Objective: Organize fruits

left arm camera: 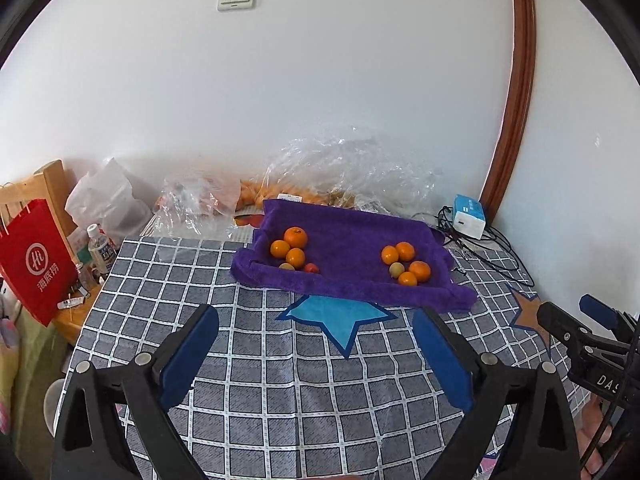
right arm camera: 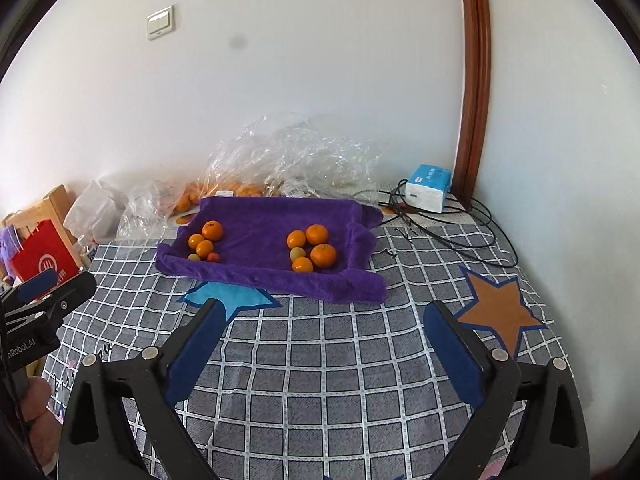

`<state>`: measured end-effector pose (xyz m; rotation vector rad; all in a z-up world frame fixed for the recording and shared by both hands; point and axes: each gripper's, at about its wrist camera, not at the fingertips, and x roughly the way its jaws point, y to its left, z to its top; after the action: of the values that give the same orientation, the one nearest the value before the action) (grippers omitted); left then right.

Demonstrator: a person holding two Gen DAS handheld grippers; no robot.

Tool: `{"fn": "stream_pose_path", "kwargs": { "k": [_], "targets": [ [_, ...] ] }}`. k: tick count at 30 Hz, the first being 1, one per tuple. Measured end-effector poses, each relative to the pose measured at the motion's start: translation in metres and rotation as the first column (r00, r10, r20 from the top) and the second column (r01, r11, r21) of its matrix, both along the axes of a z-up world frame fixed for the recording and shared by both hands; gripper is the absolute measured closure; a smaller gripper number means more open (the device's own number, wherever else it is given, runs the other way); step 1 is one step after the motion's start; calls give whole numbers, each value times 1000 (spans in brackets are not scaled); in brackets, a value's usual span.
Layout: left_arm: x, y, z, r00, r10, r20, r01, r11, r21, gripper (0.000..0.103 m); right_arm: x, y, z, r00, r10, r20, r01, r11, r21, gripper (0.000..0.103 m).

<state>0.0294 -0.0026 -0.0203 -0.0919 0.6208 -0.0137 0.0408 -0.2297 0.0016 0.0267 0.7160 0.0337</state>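
both grippers, left (left arm camera: 316, 344) & right (right arm camera: 324, 340), jaws apart w/ nothing held, fruits on purple towel (left arm camera: 352, 248) straight ahead mid-frame, right-hand fruit cluster (right arm camera: 310, 250) closer to right gripper

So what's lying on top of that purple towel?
On the purple towel lie two clusters of fruit: a left cluster and a right cluster, mostly oranges with a few smaller pale or reddish fruits. Whatever is beneath the towel is covered.

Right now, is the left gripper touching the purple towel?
Apart. The left wrist view shows checked tablecloth between the open left gripper and the purple towel.
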Motion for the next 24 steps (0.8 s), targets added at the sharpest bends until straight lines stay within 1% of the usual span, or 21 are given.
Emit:
{"fn": "stream_pose_path", "kwargs": {
  "k": [6,14,24],
  "targets": [
    [-12,-1,1,1000,9,12,-9,1000,8,5,-12,2,6,1000,-5,22,6,999,-40,1],
    [-19,-5,3,1000,11,20,-12,1000,24,5,-16,0,2,1000,-10,26,11,999,-54,1],
    [-21,-6,3,1000,12,18,-13,1000,22,5,-19,2,2,1000,-7,27,9,998,-59,1]
  ]
}}
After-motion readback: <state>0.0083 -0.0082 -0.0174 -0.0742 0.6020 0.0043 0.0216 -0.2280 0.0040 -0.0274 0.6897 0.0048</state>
